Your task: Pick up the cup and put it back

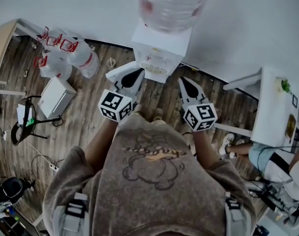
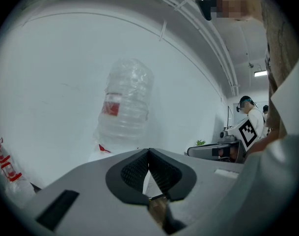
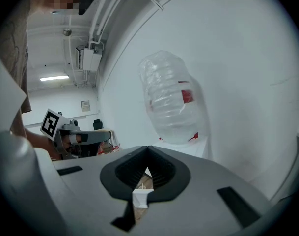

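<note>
I stand facing a white water dispenser [image 1: 156,53] against the wall, with a big clear bottle [image 1: 171,4] upside down on top. No cup shows clearly; a small round cup-like thing [image 1: 111,62] sits on the wooden floor left of the dispenser. My left gripper [image 1: 138,72] points at the dispenser's left front corner, jaws shut and empty. My right gripper [image 1: 185,80] hangs just right of the dispenser, jaws also together with nothing held. The left gripper view shows my left gripper [image 2: 149,151] closed below the bottle [image 2: 124,102]. The right gripper view shows my right gripper [image 3: 148,149] closed below the bottle [image 3: 171,100].
Spare water bottles with red handles [image 1: 70,55] lie at the upper left by a wooden table [image 1: 2,45]. A white box [image 1: 56,96] and cables sit on the floor at left. A white table [image 1: 274,107] and a seated person [image 1: 267,159] are at right.
</note>
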Action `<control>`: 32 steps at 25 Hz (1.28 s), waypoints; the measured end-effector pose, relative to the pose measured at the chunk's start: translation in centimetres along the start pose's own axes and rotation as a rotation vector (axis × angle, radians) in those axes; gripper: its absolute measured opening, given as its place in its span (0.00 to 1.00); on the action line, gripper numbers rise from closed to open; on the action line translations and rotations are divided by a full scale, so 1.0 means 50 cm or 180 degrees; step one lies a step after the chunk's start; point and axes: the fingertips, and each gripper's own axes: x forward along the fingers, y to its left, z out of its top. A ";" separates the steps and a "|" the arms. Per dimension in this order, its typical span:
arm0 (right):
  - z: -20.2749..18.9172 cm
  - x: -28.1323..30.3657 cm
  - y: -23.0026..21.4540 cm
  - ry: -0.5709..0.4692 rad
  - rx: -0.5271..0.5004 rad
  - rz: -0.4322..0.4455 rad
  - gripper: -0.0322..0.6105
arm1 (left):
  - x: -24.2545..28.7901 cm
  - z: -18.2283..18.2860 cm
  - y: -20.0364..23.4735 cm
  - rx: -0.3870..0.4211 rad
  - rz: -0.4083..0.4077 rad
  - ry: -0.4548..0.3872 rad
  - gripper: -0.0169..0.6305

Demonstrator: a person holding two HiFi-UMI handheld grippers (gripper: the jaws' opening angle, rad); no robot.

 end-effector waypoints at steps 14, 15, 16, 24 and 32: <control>-0.014 0.000 0.023 -0.0067 -0.0082 -0.0223 0.05 | -0.013 -0.017 -0.013 0.0108 -0.0253 -0.0025 0.03; -0.019 0.000 0.024 -0.0069 -0.0065 -0.0228 0.05 | -0.015 -0.020 -0.010 0.0099 -0.0246 -0.0030 0.03; -0.022 -0.001 0.024 -0.0076 -0.0049 -0.0231 0.05 | -0.017 -0.023 -0.009 0.0092 -0.0238 -0.0032 0.03; -0.035 0.009 0.028 -0.0097 -0.0023 -0.0175 0.05 | -0.029 -0.030 0.005 0.0003 -0.0161 -0.0075 0.03; -0.028 0.026 0.038 -0.0134 0.0000 -0.0150 0.05 | -0.045 -0.021 0.016 -0.0052 -0.0089 -0.0117 0.03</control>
